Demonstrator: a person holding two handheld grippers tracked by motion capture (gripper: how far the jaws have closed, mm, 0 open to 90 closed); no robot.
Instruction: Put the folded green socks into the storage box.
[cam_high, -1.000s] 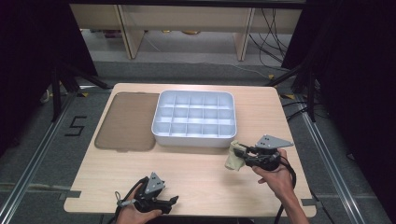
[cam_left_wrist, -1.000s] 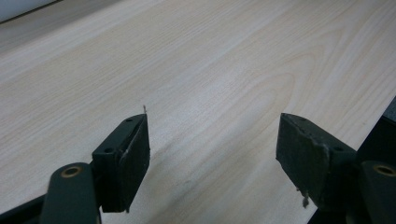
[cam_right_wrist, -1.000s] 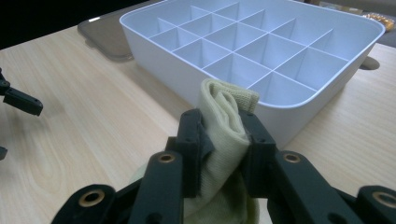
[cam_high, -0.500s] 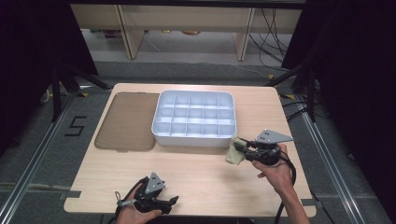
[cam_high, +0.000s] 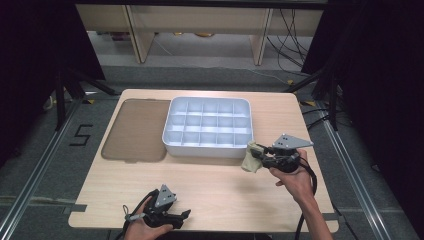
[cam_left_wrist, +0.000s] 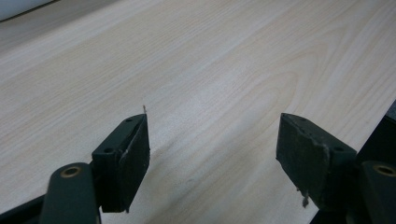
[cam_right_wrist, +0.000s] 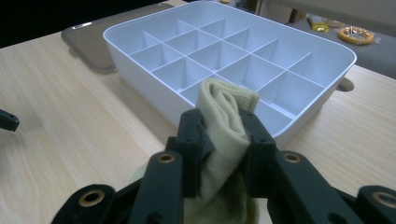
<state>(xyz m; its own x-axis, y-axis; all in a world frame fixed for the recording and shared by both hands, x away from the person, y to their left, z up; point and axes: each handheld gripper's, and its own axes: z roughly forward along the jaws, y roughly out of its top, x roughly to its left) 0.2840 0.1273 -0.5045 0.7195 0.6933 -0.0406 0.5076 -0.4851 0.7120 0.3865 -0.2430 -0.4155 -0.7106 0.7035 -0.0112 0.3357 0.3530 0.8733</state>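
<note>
My right gripper (cam_high: 261, 154) (cam_right_wrist: 220, 140) is shut on a pale yellow-green rolled cloth (cam_high: 251, 157) (cam_right_wrist: 225, 121). It holds the cloth just above the table, beside the near right corner of the white compartment tray (cam_high: 172, 120) (cam_right_wrist: 140, 88). The tray's compartments look empty. Near the table's front edge a hand holds my left gripper (cam_high: 184, 216) (cam_left_wrist: 212, 149), which stands open over bare wood with nothing between its jaws.
A flat brown lid (cam_high: 135, 130) (cam_right_wrist: 88, 42) lies left of the tray. The wooden table (cam_high: 215, 190) has bare room between the two grippers. Dark stands, cables and a shelf unit surround the table on the floor.
The right gripper has carried the cloth a little away from me and upward toward the tray's near right corner. The left gripper has stayed put.
</note>
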